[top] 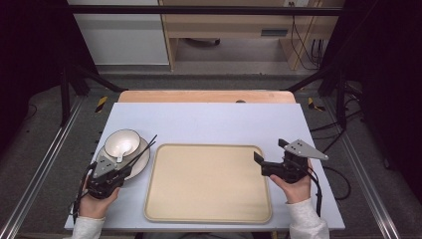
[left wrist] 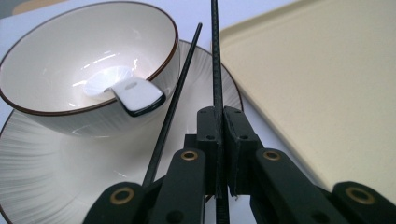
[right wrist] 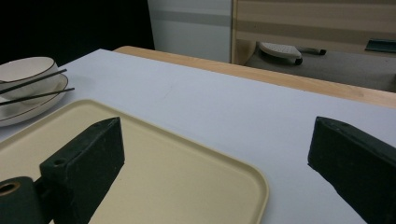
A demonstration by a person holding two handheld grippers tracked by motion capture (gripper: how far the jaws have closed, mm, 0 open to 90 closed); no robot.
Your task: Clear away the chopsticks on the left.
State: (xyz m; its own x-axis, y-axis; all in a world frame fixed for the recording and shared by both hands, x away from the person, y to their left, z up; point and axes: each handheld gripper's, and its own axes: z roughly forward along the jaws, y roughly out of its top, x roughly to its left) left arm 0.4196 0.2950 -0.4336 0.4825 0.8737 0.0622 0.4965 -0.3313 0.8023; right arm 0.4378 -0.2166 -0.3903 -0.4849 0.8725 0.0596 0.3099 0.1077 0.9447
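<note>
Now the left gripper (left wrist: 218, 116) pinches one chopstick (left wrist: 215, 60) beside the bowl (left wrist: 56, 65); a second chopstick (left wrist: 175, 98) leans against it. Right gripper (right wrist: 215, 154) fingers spread over the tray (right wrist: 187, 186).

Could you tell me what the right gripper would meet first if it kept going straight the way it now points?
The right gripper, jaws open, points left over the tray. Nothing stands on the tray; the first things in line are probably the chopsticks and plate, though depth is unclear.

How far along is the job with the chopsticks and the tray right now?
Done: nothing on the tray yet. In hand: the left gripper is shut on one chopstick; the other chopstick lies on the plate. Left: whatever placing follows; the right gripper is open.
</note>
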